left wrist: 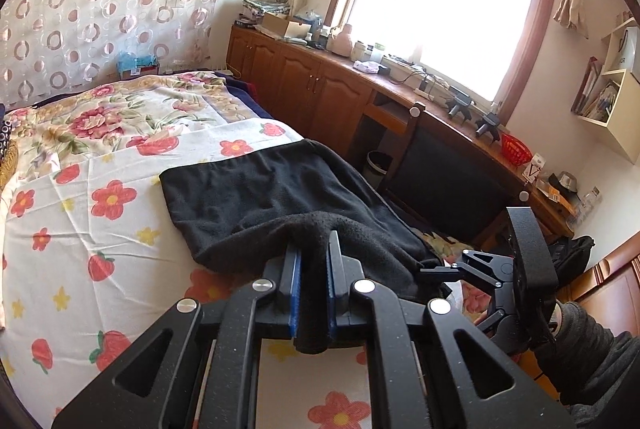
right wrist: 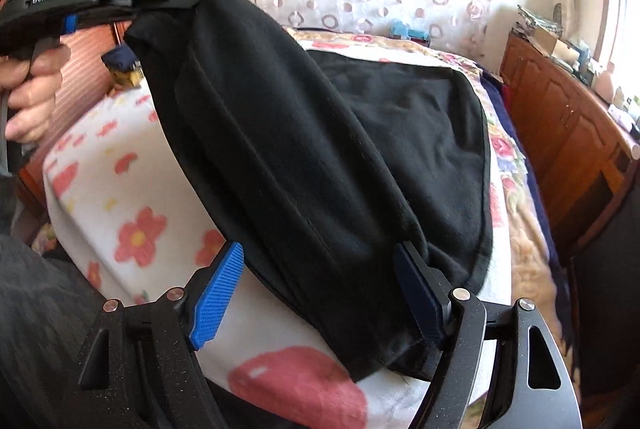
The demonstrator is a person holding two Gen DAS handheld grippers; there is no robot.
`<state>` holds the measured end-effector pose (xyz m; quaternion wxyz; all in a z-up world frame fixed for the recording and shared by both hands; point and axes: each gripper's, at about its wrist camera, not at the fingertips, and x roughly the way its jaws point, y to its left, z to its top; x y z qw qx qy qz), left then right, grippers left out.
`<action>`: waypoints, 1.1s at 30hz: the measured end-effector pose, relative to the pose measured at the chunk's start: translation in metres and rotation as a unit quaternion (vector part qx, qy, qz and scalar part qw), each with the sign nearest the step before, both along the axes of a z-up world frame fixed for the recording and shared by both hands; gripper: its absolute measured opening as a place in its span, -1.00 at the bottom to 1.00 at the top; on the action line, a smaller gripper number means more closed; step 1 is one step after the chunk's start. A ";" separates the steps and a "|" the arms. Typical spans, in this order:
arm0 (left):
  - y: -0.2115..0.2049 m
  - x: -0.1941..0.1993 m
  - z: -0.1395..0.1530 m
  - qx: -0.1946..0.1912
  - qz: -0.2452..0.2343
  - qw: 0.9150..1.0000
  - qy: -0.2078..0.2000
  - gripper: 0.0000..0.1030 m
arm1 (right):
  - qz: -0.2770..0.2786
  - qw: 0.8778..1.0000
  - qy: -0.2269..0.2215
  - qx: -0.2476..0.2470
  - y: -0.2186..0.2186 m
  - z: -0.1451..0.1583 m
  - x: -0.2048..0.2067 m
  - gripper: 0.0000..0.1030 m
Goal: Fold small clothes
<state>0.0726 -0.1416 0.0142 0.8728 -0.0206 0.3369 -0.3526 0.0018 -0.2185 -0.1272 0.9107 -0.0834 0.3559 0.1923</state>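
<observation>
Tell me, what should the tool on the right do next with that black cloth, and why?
Probably close the right gripper on the near edge of the black fleece garment. Its blue-padded jaws stand open with that edge lying between them, unpinched, while the left gripper is already shut on another part and holds it raised above the flower-print bedsheet. A second grip would let both carry the fold over.
</observation>
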 end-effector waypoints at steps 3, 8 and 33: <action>0.002 0.001 -0.005 0.005 0.006 1.000 0.004 -0.79 | 0.007 1.000 0.010 -0.012 0.001 -0.003 0.000 0.53; 0.006 0.005 -0.011 0.004 0.011 1.000 0.012 -0.79 | 0.017 0.999 0.015 -0.026 0.010 -0.004 -0.011 0.52; 0.023 0.032 -0.001 -0.024 0.027 0.999 0.017 -0.79 | -0.052 0.995 -0.082 -0.021 -0.006 0.054 0.000 -0.81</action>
